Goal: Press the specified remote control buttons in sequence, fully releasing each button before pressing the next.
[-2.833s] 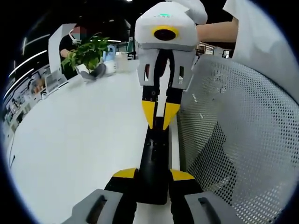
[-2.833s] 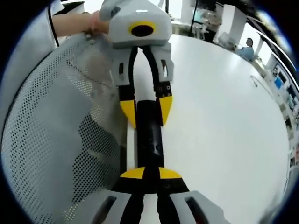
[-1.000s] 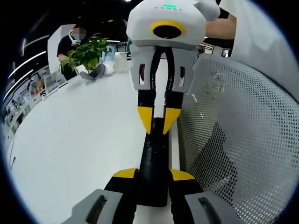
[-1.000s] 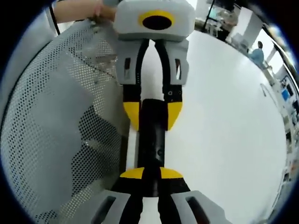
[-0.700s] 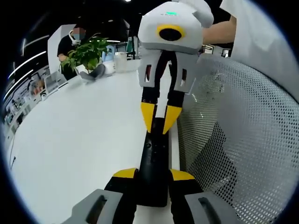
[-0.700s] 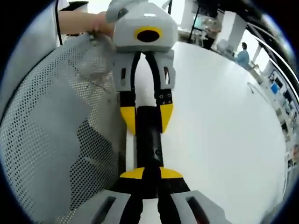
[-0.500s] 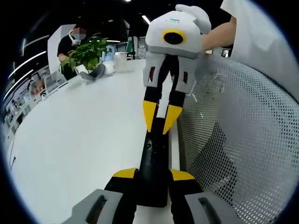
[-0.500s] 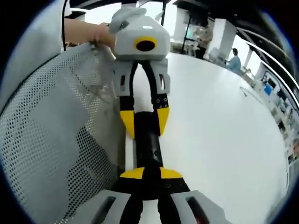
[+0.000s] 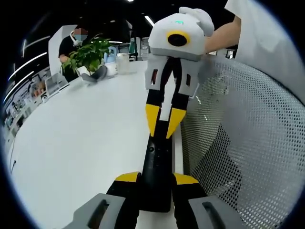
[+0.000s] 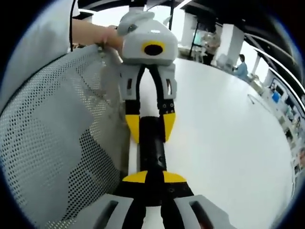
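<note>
**Right gripper backing off the remote: a release between presses, by the look of it**

You are working at the edge of a white table (image 9: 81, 143), with a perforated mesh chair back (image 9: 248, 143) just beside the work and a potted plant (image 9: 88, 55) well apart at the far end.

In the left gripper view, the right gripper (image 9: 163, 129) is looking smaller and more tilted than it did a second ago, when its body loomed large over the work. In the right gripper view the room beyond the table is showing more than it did then. Both signs suggest you are rocking that gripper up and back.

The left gripper (image 9: 156, 180) is keeping its place, with its yellow tips clenched on either side of one end of the black remote control (image 9: 157, 162). The remote is lying along the table edge between the two grippers, fully in sight. Your hand (image 10: 112, 38) is gripping the left gripper's body.

The right gripper's jaws are drawn together into a point, grasping nothing, and aimed at the remote's other end.

Finding: I cannot tell whether the tips are touching the remote or standing just clear. I am reading this as the release after a press. Confirm full clearance before you go down on the next button.
</note>
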### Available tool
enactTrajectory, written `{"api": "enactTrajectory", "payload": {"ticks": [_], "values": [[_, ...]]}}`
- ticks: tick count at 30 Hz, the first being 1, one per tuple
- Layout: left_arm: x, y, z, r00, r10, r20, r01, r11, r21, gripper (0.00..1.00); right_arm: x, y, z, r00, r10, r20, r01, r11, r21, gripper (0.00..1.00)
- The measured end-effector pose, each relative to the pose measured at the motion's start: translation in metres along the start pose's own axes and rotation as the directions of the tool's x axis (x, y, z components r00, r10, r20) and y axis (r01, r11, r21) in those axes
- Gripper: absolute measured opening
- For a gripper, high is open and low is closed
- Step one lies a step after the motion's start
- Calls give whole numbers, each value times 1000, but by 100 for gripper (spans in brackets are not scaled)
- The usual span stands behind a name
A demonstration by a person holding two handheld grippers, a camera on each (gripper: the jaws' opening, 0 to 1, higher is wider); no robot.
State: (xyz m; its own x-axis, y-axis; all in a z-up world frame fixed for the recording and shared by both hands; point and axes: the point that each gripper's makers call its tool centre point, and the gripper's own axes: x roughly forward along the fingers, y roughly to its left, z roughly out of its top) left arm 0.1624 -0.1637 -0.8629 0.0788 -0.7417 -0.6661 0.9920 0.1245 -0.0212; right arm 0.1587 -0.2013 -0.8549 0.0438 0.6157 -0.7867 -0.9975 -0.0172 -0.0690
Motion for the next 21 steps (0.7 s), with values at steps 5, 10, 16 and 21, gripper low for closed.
{"api": "enactTrajectory", "payload": {"ticks": [5,10,16,21], "values": [[0,0,0,1000,0,0,0,1000,1,25,2,0,-1,989,72,-130,-73,997,-7,6],[0,0,0,1000,1,0,-1,1000,0,25,5,-2,0,963,132,-235,-124,991,47,6],[0,0,0,1000,1,-1,-1,1000,0,25,6,-2,0,943,171,-286,-160,985,63,6],[0,0,-1,1000,2,-1,-2,1000,-1,25,4,-1,-1,966,136,-221,-129,991,47,6]]}}
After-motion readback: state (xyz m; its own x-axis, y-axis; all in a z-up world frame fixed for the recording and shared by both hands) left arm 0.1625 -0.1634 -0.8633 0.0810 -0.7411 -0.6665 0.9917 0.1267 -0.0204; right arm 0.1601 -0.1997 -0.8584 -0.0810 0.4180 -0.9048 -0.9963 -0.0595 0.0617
